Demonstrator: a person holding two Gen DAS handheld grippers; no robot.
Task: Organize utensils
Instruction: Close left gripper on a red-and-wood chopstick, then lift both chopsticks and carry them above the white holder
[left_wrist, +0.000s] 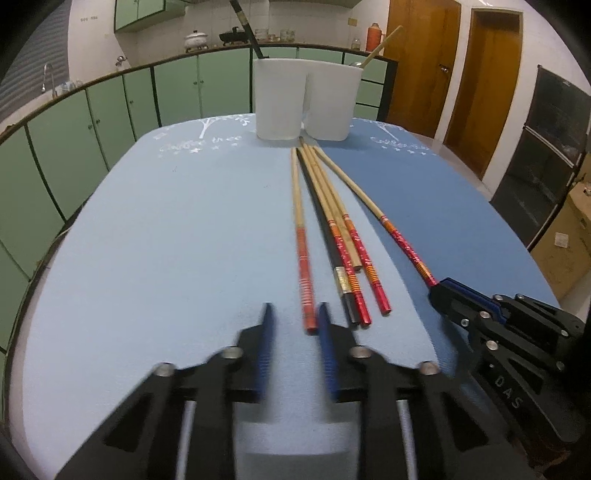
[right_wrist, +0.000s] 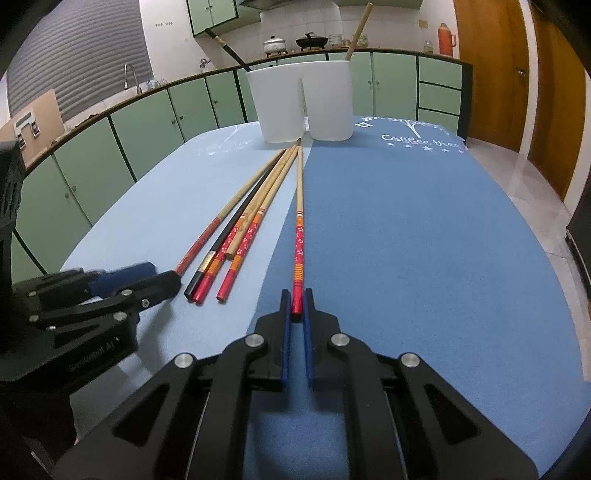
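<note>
Several red-ended bamboo chopsticks (left_wrist: 334, 221) and a black one lie fanned on the blue tablecloth (left_wrist: 166, 240), tips toward a white two-compartment holder (left_wrist: 306, 99). One dark chopstick stands in its left cup and one bamboo chopstick in its right. My left gripper (left_wrist: 295, 310) is open, blurred, its fingers either side of the red end of the leftmost chopstick (left_wrist: 304, 280), with a gap still showing. My right gripper (right_wrist: 296, 293) is shut on the red end of the separate rightmost chopstick (right_wrist: 299, 236), which rests flat on the cloth. It also shows in the left wrist view, right gripper (left_wrist: 441, 290).
The table's rounded edge drops off on the left and right. Green kitchen cabinets (left_wrist: 74, 122) run behind it, wooden doors (left_wrist: 480, 74) stand at the back right, and a cardboard box (left_wrist: 569, 236) sits on the floor to the right. The dark blue half of the cloth (right_wrist: 406, 240) is bare.
</note>
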